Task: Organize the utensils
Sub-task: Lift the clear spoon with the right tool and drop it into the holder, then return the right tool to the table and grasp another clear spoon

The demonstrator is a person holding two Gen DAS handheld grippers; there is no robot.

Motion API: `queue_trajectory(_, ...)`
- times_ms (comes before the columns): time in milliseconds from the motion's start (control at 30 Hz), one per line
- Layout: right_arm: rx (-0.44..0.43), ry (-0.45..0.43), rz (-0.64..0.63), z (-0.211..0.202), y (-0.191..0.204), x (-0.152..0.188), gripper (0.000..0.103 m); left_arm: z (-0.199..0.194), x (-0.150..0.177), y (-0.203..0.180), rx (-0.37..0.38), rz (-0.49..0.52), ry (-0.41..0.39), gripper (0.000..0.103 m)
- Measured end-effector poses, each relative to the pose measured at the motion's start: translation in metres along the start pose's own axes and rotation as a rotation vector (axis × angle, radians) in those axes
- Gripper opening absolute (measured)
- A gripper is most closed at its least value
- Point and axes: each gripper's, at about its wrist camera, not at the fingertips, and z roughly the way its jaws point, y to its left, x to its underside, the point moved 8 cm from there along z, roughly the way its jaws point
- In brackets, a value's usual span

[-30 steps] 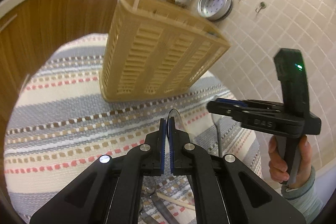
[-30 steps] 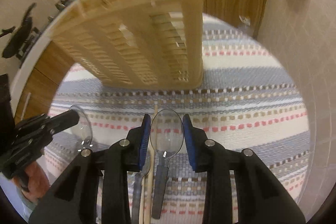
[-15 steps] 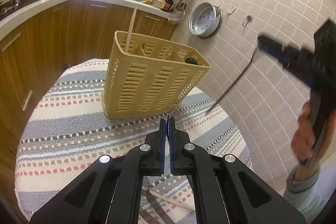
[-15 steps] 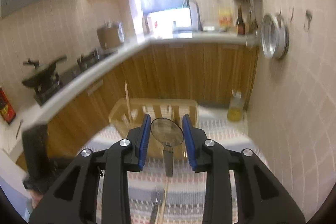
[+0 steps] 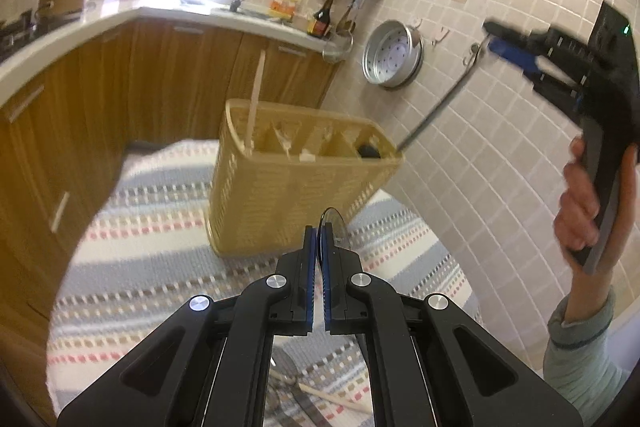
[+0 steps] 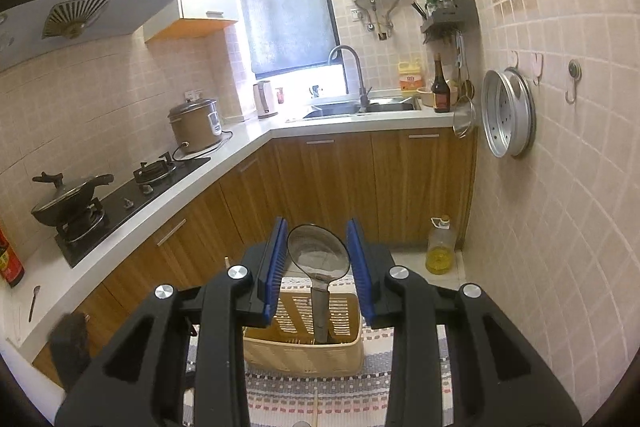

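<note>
- The left tool (image 5: 319, 233) has its blue pads pressed together on the thin edge of a spoon bowl (image 5: 335, 223), which pokes up just past the fingertips.
- The right tool (image 6: 318, 255) pinches a second spoon (image 6: 318, 259) by the sides of its bowl, handle hanging down toward the basket (image 6: 304, 351).
- In the left view that tool (image 5: 496, 37) is raised at the upper right, held by a hand (image 5: 580, 211) with a grey-green sleeve; the spoon's long handle (image 5: 436, 107) slants down, its end near the basket's right rim (touching or not, I cannot tell).
- The yellow slotted basket (image 5: 280, 203) stands on the striped cloth (image 5: 160, 267) covering the desk, with a pale stick (image 5: 256, 103) upright in its left compartment.
- More utensils (image 5: 304, 395) lie on the cloth beneath the left tool.
</note>
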Motion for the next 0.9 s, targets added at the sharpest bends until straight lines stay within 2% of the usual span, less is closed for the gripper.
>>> queue_trajectory(133,0.008,-0.009,0.003,0.006,-0.003,0.000,0.028,-0.014,-0.037,-0.003,-0.043,0.047,-0.075,0.001)
queue_trajectory(233,0.018,-0.024,-0.006,0.008,-0.002,-0.002,0.028,-0.029,-0.070,-0.005,-0.092,0.087,-0.165,0.001)
queue_trajectory(433,0.030,-0.036,-0.032,0.019,-0.001,0.000,0.028,-0.051,-0.127,-0.010,-0.219,0.165,-0.388,0.001)
queue_trajectory(667,0.046,-0.026,-0.041,0.038,-0.007,0.009,0.028,-0.043,-0.144,-0.016,-0.374,0.277,-0.503,0.001)
queue_trajectory(767,0.050,-0.013,-0.046,0.043,-0.009,0.013,0.028,-0.035,-0.140,-0.022,-0.444,0.325,-0.527,0.001)
queue_trajectory(900,0.049,0.014,-0.050,0.051,-0.009,0.023,0.028,-0.020,-0.133,-0.026,-0.479,0.367,-0.510,0.001)
